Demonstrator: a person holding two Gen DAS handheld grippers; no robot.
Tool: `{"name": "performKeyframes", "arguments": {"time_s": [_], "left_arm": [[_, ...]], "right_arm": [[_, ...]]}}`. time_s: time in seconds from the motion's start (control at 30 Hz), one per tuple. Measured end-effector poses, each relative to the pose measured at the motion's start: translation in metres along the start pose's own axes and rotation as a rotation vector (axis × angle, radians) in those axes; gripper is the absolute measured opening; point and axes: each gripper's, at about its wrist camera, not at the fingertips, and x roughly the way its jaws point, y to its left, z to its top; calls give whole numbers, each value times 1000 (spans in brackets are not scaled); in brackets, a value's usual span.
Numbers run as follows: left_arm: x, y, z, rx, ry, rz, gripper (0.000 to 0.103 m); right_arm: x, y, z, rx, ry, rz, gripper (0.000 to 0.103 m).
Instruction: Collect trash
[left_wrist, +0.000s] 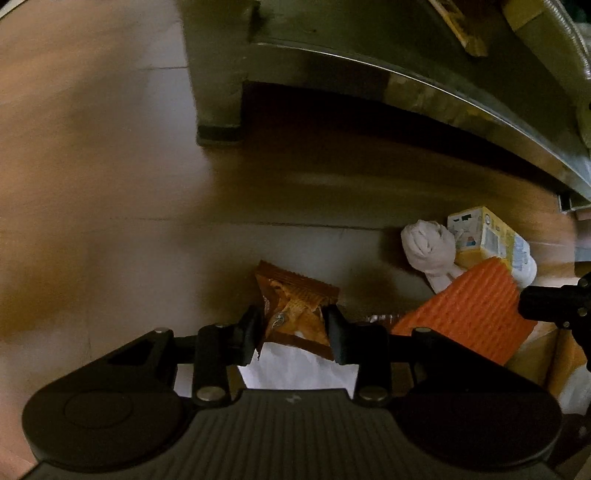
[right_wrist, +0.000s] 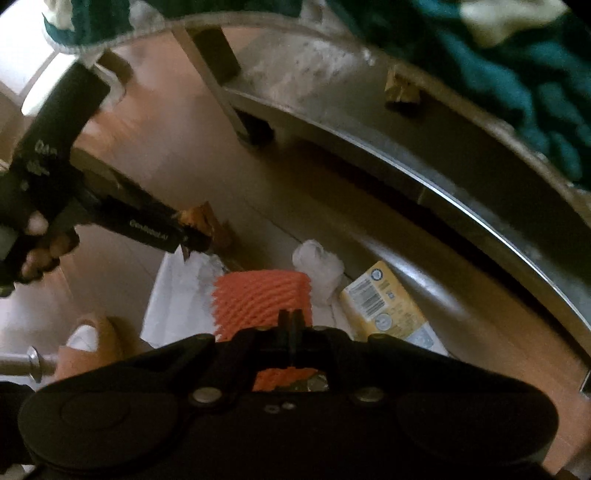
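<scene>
Two grips are recorded. Left gripper (left_wrist: 293, 328): jaws part-closed, clamped on a brown wrapper (left_wrist: 295, 310). Right gripper (right_wrist: 291, 325): jaws fully closed, pinching the edge of an orange mesh (right_wrist: 264, 295). Both pieces are held over white paper (right_wrist: 173, 295) on the floor (left_wrist: 110, 184), beside a tissue wad (left_wrist: 428, 245) and yellow carton (left_wrist: 487, 236).

Risk: the thin mesh edge could slip free when lifted. A metal frame (left_wrist: 406, 85) overhangs close behind; open floor lies leftward.
</scene>
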Motion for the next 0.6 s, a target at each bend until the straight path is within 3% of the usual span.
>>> {"name": "performKeyframes", "arguments": {"time_s": [0.33, 0.6], "left_arm": [[-15, 7, -15, -13, 6, -9, 37], [-89, -31, -14, 150, -66, -73, 37]], "right_arm": [[-29, 4, -6, 47, -39, -4, 1], [-118, 22, -13, 32, -142, -68, 1]]}}
